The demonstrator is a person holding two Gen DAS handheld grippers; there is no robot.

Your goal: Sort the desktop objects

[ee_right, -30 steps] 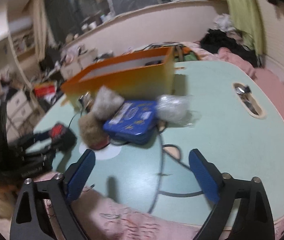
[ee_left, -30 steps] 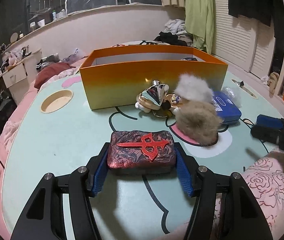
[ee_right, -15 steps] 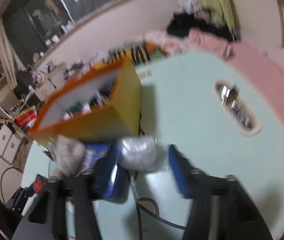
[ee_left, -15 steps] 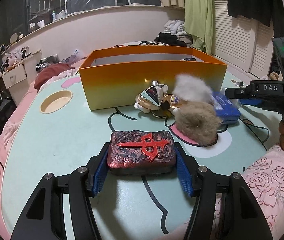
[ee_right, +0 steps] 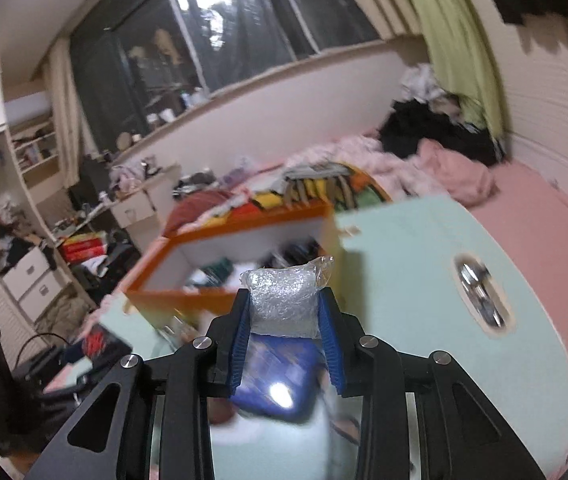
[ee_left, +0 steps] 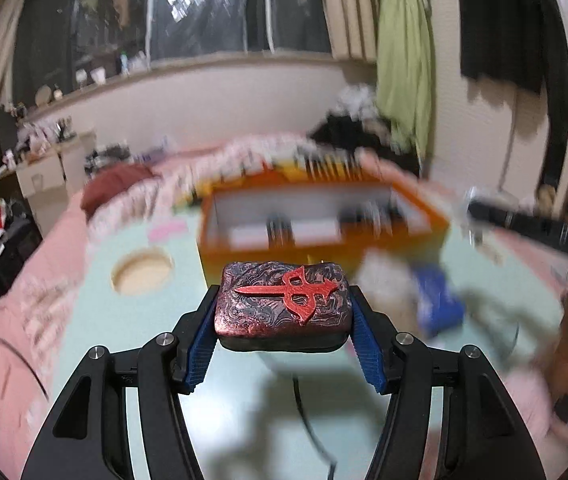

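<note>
left tongs (ee_left: pixel 284 332): pinching the red-and-grey block (ee_left: pixel 284 304) by its two ends, lower centre of frame, clear of the surface (ee_left: pixel 95 320)
right tongs (ee_right: pixel 286 338): just been closing, now clamped on the clear silvery packet (ee_right: pixel 286 300), centre frame
orange box (ee_left: pixel 320 250): open top, behind the block, mid-frame
blue tin (ee_right: pixel 275 380): on the surface under the packet, blurred

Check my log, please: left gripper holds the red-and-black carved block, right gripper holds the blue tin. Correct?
Not quite. The right gripper holds the clear plastic packet, per the right wrist view; the blue tin lies below. The left gripper does hold the carved block.
</note>
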